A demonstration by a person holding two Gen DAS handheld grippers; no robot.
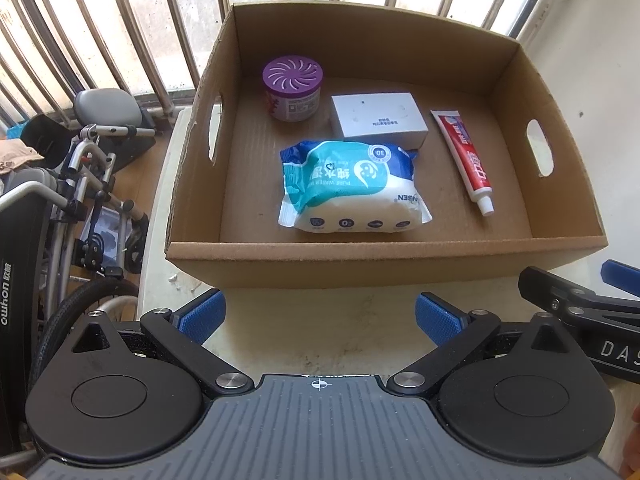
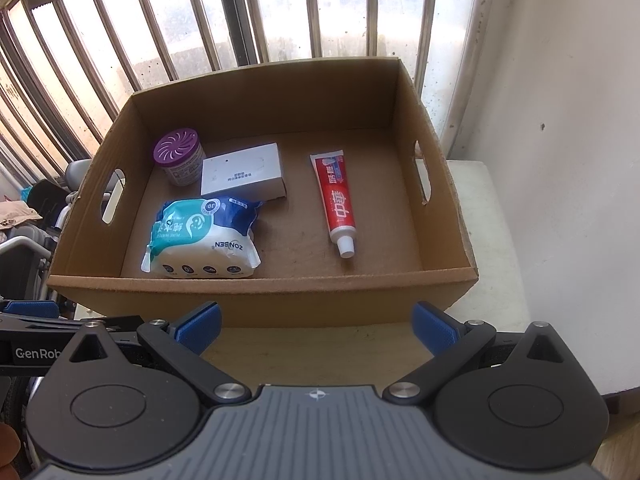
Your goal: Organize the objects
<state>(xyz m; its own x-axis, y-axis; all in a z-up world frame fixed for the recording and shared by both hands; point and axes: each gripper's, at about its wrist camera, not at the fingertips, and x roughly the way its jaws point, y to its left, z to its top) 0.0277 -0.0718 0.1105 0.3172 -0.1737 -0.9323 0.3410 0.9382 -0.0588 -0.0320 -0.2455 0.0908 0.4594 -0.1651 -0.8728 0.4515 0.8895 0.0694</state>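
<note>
Cardboard box (image 1: pixel 384 256) on a pale table (image 1: pixel 360 320) by barred windows, holding wet wipes (image 1: pixel 352 188), toothpaste tube (image 1: pixel 464 156), white carton (image 1: pixel 378 118) and purple-lidded air freshener (image 1: pixel 292 88). Likely hazards: soft wipes pack slipping from a shallow pinch; tube rolling; box wall snagging a finger. Left gripper (image 1: pixel 320 316) and right gripper (image 2: pixel 316 328) both spread wide, empty, short of the box, touching nothing.
</note>
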